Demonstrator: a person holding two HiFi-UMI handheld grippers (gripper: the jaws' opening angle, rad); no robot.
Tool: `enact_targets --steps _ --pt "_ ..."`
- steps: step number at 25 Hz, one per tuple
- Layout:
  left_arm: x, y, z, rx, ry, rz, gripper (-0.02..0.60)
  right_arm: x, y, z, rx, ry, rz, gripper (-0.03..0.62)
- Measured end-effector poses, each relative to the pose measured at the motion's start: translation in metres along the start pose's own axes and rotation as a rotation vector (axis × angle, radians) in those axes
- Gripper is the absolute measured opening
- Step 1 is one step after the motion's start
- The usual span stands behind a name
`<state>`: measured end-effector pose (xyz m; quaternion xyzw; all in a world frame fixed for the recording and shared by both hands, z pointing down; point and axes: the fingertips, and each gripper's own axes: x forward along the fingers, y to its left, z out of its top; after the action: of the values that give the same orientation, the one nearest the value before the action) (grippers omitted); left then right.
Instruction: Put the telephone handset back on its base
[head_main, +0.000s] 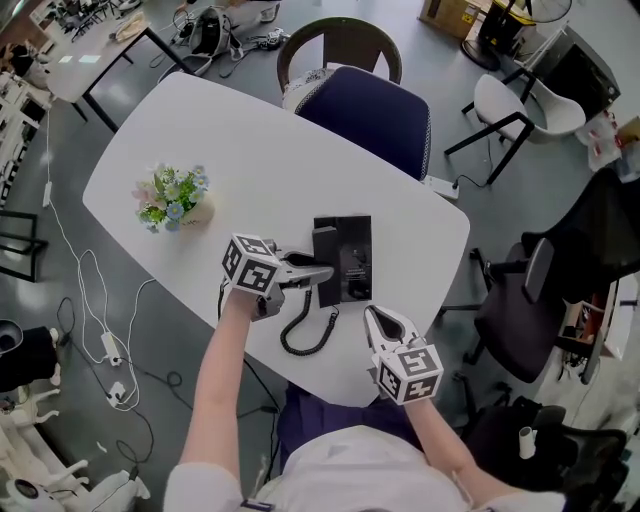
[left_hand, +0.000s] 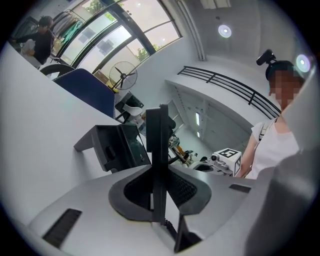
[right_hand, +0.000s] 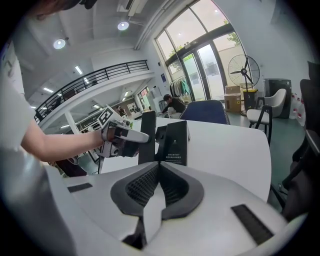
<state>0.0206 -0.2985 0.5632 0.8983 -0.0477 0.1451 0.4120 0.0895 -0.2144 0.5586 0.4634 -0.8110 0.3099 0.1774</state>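
The black telephone base (head_main: 352, 255) lies on the white table (head_main: 250, 150). My left gripper (head_main: 322, 276) is shut on the black handset (head_main: 325, 262), which it holds over the base's left side; I cannot tell whether handset and base touch. The coiled cord (head_main: 306, 338) loops from the handset toward the near table edge. In the left gripper view the handset (left_hand: 160, 145) stands edge-on between the jaws of the left gripper (left_hand: 160, 172), with the base (left_hand: 117, 145) just beyond. My right gripper (head_main: 374, 318) rests shut and empty near the base's front right; the right gripper (right_hand: 159, 172) faces the base (right_hand: 176, 142).
A small bunch of flowers (head_main: 172, 197) sits on the table's left part. A blue chair (head_main: 375, 115) stands at the far edge, and a black office chair (head_main: 555, 285) to the right. Cables (head_main: 105, 340) trail on the floor at left.
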Motion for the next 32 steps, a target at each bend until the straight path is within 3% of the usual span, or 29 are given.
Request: enact_targets --steps 8,18,32 --pt "0.006 0.014 -0.005 -0.077 0.056 -0.002 0.083 0.005 0.002 0.003 0.001 0.003 0.006 0.035" --pt "0.008 0.033 -0.009 -0.137 0.063 0.05 0.091 0.004 0.001 0.003 0.002 -0.001 -0.003 0.035" --pt "0.015 0.04 -0.01 -0.111 0.09 0.151 0.109 0.004 0.001 0.002 -0.003 0.0 0.01 0.035"
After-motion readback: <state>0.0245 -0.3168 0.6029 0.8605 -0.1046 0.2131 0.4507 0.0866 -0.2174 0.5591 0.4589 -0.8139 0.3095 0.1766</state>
